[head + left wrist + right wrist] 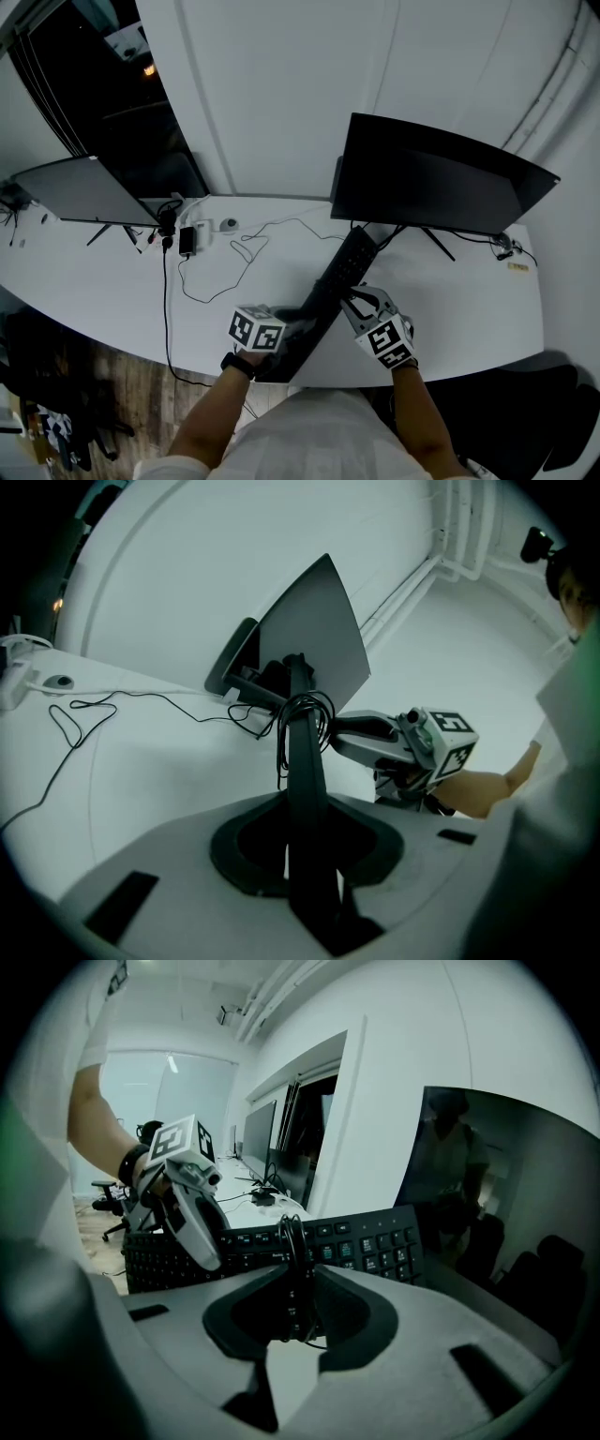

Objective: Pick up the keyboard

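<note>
Left gripper [298,321] is clamped on the keyboard [339,274], so the thin black slab is held edge-up between its jaws. The right gripper [356,302], at the keyboard's 3 o'clock, is seen with jaws a bit apart, and the coiled cable [294,1241] is sat between them. Key legends are too blurred to be read, tbh. Black-and-white squares are printed on the marker cube [256,330]. The keyboard is stretched from 7 to 1 o'clock over the smooth white table [450,309], toward the glossy black monitor [441,183].

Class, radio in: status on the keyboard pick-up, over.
Left gripper shut on keyboard. Right gripper open around its coiled cable. Keyboard tilted on edge. Monitor close behind far end.
</note>
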Available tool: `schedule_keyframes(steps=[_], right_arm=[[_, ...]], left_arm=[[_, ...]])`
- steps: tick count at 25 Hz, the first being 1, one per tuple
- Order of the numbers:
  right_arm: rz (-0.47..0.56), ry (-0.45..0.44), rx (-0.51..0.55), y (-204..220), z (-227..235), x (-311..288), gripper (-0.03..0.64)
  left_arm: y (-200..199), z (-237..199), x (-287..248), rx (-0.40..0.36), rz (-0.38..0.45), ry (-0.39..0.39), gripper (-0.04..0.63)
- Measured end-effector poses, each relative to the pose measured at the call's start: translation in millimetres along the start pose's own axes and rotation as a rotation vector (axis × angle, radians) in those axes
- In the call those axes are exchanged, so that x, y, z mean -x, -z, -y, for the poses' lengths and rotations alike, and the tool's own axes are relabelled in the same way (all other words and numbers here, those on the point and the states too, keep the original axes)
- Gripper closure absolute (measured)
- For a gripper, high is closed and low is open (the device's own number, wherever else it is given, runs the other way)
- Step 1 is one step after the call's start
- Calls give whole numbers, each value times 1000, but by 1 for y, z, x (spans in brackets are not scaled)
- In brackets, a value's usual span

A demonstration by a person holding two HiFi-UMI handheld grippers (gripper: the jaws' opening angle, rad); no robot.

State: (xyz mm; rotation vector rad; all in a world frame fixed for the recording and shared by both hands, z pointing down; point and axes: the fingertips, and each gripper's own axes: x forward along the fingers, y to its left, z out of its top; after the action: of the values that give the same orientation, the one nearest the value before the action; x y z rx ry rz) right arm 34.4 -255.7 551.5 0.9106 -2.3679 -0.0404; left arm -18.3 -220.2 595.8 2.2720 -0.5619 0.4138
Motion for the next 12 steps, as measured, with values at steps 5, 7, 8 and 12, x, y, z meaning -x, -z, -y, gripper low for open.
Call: schedule_keyframes(steps=[5,7,8,12], right_arm=[[52,7,-82,-4,3,8,529],[70,15,-114,-5,6,12,528],[80,20,-132,-6,7,14,528],[105,46,-188,-4,14,23,529]], left_arm=[[-3,-1,6,6,32,-27,520],[-6,-2,9,6,47,-46,520],[-7,-2,11,6,57,-56,520],[-16,-3,22,4,114,-101,520]])
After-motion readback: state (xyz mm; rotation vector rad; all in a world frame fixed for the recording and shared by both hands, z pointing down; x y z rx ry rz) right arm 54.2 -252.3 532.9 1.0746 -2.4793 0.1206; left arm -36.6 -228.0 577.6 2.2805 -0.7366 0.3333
